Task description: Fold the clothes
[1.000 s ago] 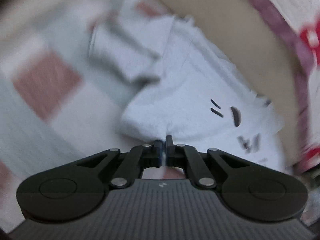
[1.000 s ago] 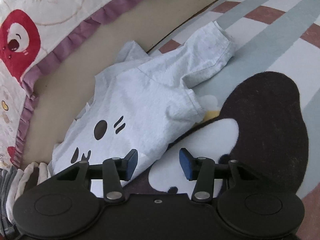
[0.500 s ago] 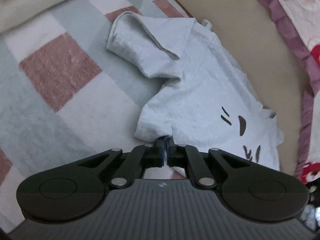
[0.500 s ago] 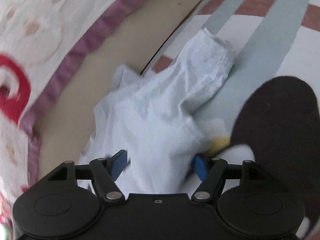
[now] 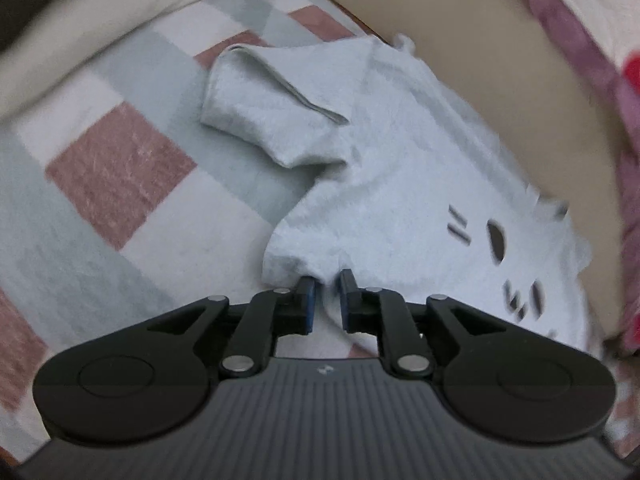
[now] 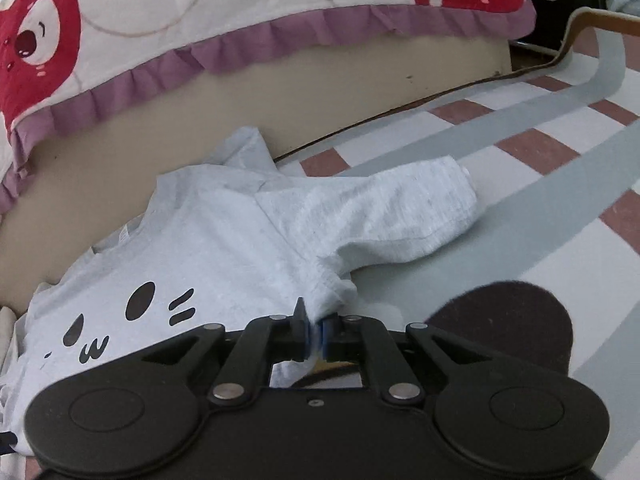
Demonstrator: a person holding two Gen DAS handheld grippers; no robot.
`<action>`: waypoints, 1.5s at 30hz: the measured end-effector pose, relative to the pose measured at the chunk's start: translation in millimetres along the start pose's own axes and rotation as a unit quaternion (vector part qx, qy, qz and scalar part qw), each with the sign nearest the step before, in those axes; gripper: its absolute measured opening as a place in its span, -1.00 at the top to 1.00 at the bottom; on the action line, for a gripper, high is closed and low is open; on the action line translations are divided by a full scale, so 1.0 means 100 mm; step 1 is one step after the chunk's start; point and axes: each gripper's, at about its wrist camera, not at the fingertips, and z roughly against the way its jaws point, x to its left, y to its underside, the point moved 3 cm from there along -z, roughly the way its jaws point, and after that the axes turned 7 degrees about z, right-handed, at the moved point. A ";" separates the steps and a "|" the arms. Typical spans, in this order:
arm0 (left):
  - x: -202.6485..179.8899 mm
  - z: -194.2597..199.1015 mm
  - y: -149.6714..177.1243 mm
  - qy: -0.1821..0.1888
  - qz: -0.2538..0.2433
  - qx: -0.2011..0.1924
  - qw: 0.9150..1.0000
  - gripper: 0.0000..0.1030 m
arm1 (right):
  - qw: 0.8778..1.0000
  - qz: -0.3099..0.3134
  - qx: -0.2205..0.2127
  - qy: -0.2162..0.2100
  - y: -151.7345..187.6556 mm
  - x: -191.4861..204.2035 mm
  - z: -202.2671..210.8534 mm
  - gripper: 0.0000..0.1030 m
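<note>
A pale grey T-shirt (image 5: 400, 200) with a black cartoon face lies crumpled on a checked rug, one short sleeve (image 5: 272, 120) spread to the left. My left gripper (image 5: 327, 292) is at the shirt's near hem. Its jaws are opening, a narrow gap shows, and a fold of hem sits loose between the blue pads. In the right wrist view the same T-shirt (image 6: 240, 248) lies with its sleeve (image 6: 420, 208) pointing right. My right gripper (image 6: 316, 328) is shut on a pinch of the shirt's side edge just below that sleeve.
The checked rug (image 5: 120, 168) in pink, grey and white runs under the shirt. A beige bed side (image 6: 280, 120) rises right behind it, with a frilled purple-edged quilt (image 6: 200, 60) hanging over. A dark round patch (image 6: 500, 320) of the rug lies near my right gripper.
My left gripper's jaws, pinched on the hem before, have parted slightly. My right gripper moved onto the shirt's side edge and went from wide open to shut on the cloth.
</note>
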 end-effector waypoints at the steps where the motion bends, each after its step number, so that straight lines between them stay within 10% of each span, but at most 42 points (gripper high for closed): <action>1: 0.05 0.02 -0.02 0.005 0.020 -0.005 1.000 0.75 | 1.000 0.004 0.000 0.000 0.00 0.00 0.00 0.89; 6: 0.10 0.02 -0.02 0.017 0.048 -0.018 0.999 0.72 | 1.000 0.019 0.004 0.000 -0.01 -0.02 -0.01 0.77; 11: -0.07 -0.07 -0.03 0.052 0.037 -0.029 0.998 -0.15 | 0.998 -0.038 0.031 -0.043 0.10 -0.11 -0.04 0.58; 16: -0.19 -0.09 0.04 0.044 0.024 -0.055 0.997 -0.24 | 0.985 -0.132 0.035 -0.108 0.20 -0.28 -0.05 0.55; 18: -0.23 -0.11 0.05 0.041 0.009 -0.064 0.997 -0.14 | 0.980 -0.162 0.030 -0.110 0.19 -0.31 -0.10 0.54; 20: -0.27 -0.17 0.05 0.019 -0.024 -0.065 0.997 0.74 | 0.976 -0.186 0.022 -0.108 0.17 -0.32 -0.16 0.53; 28: -0.43 -0.01 0.04 -0.009 -0.097 -0.093 0.991 0.87 | 0.983 -0.167 0.012 -0.079 -0.02 -0.34 -0.26 0.91; 36: -0.49 1.05 0.39 -0.060 -0.175 -0.196 0.963 1.00 | 0.990 -0.064 0.035 -0.121 -0.28 -0.14 0.62 0.93; 45: 0.20 0.57 0.57 -0.027 -0.017 0.011 0.999 0.95 | 0.993 -0.086 0.060 -0.054 0.64 -0.65 0.71 0.93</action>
